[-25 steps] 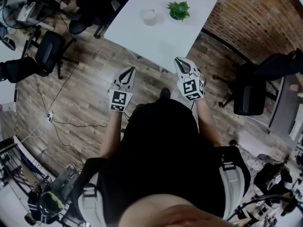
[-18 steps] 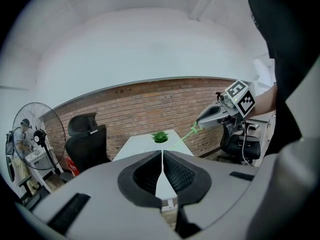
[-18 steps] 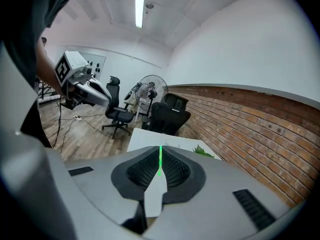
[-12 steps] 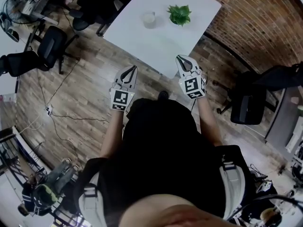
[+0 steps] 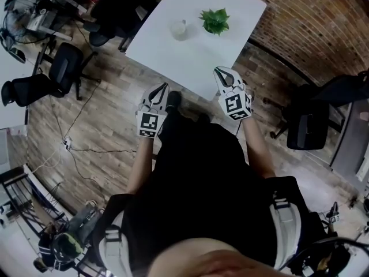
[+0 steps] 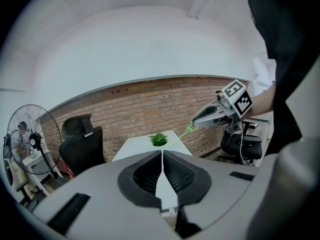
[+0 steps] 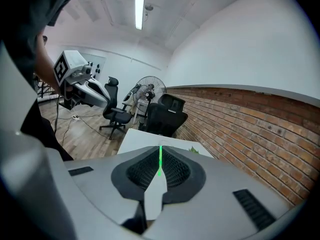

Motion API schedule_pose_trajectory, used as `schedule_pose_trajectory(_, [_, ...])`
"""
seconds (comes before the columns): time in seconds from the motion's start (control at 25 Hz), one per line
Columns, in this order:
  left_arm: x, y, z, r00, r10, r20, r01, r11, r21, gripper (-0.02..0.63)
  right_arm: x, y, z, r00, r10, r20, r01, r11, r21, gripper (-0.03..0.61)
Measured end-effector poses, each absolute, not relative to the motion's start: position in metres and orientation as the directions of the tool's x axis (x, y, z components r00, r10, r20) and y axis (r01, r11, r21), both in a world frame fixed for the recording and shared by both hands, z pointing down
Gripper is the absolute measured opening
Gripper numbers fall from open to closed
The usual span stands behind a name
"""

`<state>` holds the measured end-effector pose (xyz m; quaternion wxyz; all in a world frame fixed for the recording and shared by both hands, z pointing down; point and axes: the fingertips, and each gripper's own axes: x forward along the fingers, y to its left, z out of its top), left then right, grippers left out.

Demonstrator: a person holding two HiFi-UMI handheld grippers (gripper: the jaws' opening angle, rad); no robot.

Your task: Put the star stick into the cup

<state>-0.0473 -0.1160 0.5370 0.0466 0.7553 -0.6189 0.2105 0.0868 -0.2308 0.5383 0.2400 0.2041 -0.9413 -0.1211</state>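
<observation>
Green star stick (image 7: 160, 160) sits clamped in the right tool (image 5: 223, 74); the left tool (image 5: 161, 90) is closed, empty. Cup (image 5: 179, 29) stands at twelve o'clock on the white tabletop (image 5: 202, 59), plant (image 5: 214, 20) at its three. Best to approach high, then lower the stick upright.

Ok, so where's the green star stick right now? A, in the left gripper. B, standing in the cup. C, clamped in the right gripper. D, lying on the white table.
C: the right gripper view shows the star stick pinched in the right gripper, jaws closed on it.
</observation>
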Motion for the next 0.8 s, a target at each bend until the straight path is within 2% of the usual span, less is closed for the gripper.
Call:
schedule_pose_trajectory(0.4, [-0.075, -0.168, 0.538, 0.253, -0.903, 0.347, -0.926, -0.33, -0.183, 0.028, 0.077, -0.263, 0.532, -0.747, -0.542, 0.386, -0.444, 0.838, 0.317, 0.012])
schedule_pose_trajectory(0.8, [-0.146, -0.226, 0.546, 0.33, -0.874, 0.357, -0.896, -0.409, -0.173, 0.028, 0.034, -0.293, 0.536, -0.688, -0.598, 0.411, -0.523, 0.801, 0.291, 0.012])
